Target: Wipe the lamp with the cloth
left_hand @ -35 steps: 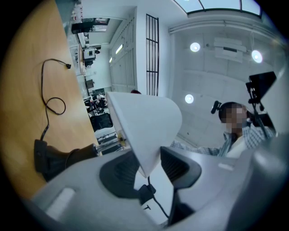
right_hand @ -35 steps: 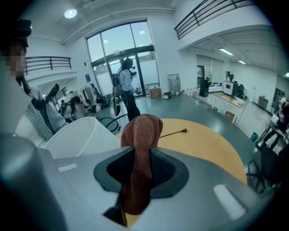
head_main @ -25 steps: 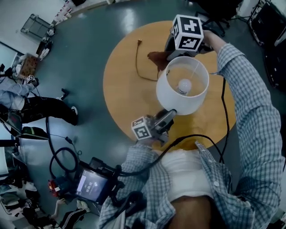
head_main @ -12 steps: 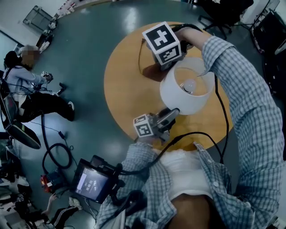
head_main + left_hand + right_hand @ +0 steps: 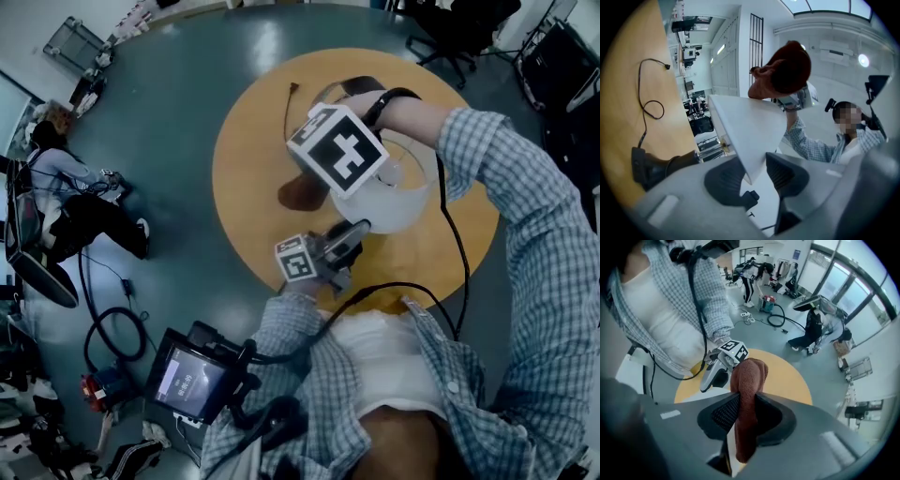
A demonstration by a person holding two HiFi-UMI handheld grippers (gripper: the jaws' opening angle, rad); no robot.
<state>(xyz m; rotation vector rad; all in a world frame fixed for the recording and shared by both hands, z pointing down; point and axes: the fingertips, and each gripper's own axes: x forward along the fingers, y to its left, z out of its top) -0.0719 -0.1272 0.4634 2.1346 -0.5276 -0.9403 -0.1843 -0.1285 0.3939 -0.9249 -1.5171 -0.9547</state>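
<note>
The lamp's white shade [image 5: 398, 197] stands on the round wooden table [image 5: 248, 141]. My left gripper [image 5: 342, 242] holds the shade's near rim; in the left gripper view the rim of the shade [image 5: 745, 126] sits pinched between the pads of the left gripper [image 5: 757, 174]. The lamp's dark base [image 5: 651, 166] shows below. My right gripper [image 5: 328, 173] points down at the shade's left side, shut on a brown cloth [image 5: 300, 192]. In the right gripper view the cloth [image 5: 750, 376] hangs between the jaws of the right gripper [image 5: 746, 411].
The lamp's cable [image 5: 289, 122] trails over the far left of the table. A person [image 5: 66, 187] sits on the floor at the left. A screen device [image 5: 192, 380] and cables lie on the floor near me. Office chairs [image 5: 450, 28] stand beyond the table.
My right gripper has carried the cloth from the far side of the shade round to its left side, rolling as it went. The left gripper has stayed on the rim.
</note>
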